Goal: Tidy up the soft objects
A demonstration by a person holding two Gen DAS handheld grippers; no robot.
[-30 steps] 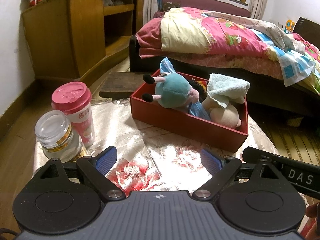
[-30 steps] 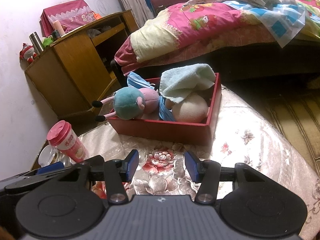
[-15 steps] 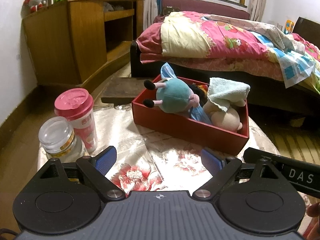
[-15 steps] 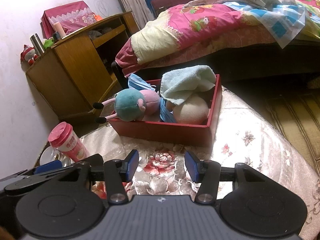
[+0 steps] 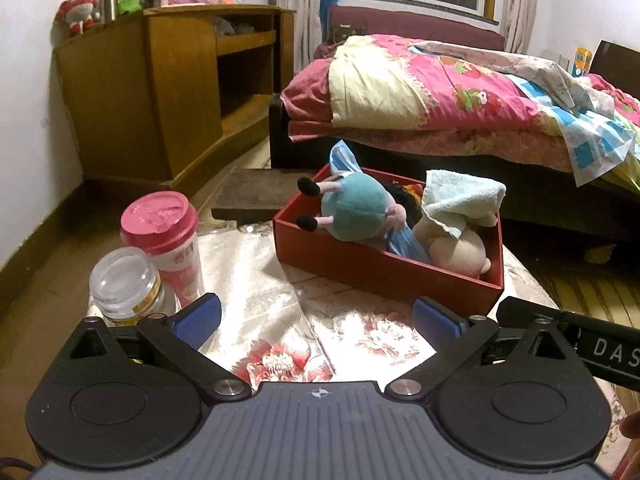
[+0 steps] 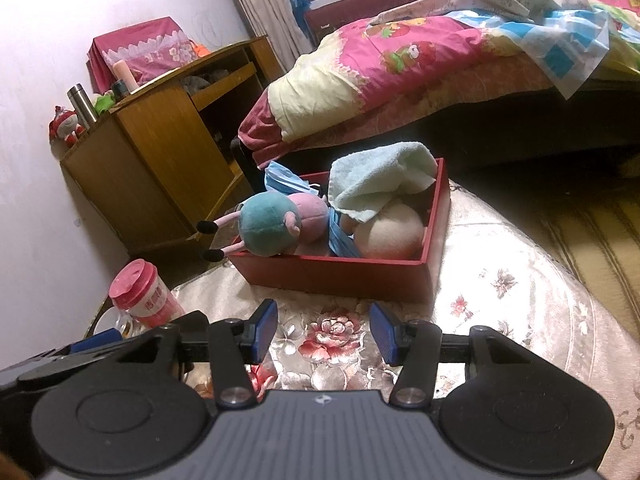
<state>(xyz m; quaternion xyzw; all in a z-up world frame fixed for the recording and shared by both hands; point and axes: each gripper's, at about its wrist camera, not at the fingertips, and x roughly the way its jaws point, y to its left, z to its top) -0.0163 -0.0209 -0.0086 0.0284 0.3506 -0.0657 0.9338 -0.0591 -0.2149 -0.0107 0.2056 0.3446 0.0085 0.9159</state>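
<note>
floral tablecloth (image 5: pixel 260 300) lies under both empty tongs, left (image 5: pixel 316 320) just spread wide, right (image 6: pixel 323 332) narrower; towel (image 6: pixel 376 176) half-hides the beige plush (image 6: pixel 390 232).

Both wrist cameras sit low over the floral-clothed table (image 5: pixel 256 280), tilted downward and facing the bed (image 6: pixel 400 60), left view slightly nearer, right view rolled (horizon slanted), sharing the red box (image 5: pixel 380 268) (image 6: pixel 340 276) and cabinet (image 5: pixel 160 92).

A red box (image 5: pixel 384 270) is holding a teal and pink plush toy (image 5: pixel 356 210), a pale mint towel (image 5: pixel 460 200) and a cream plush (image 5: pixel 460 246). A shiny beige tablecloth (image 5: pixel 260 280) is showing red flowers. A pink-lidded cup (image 5: pixel 164 228) is standing nearby.
</note>
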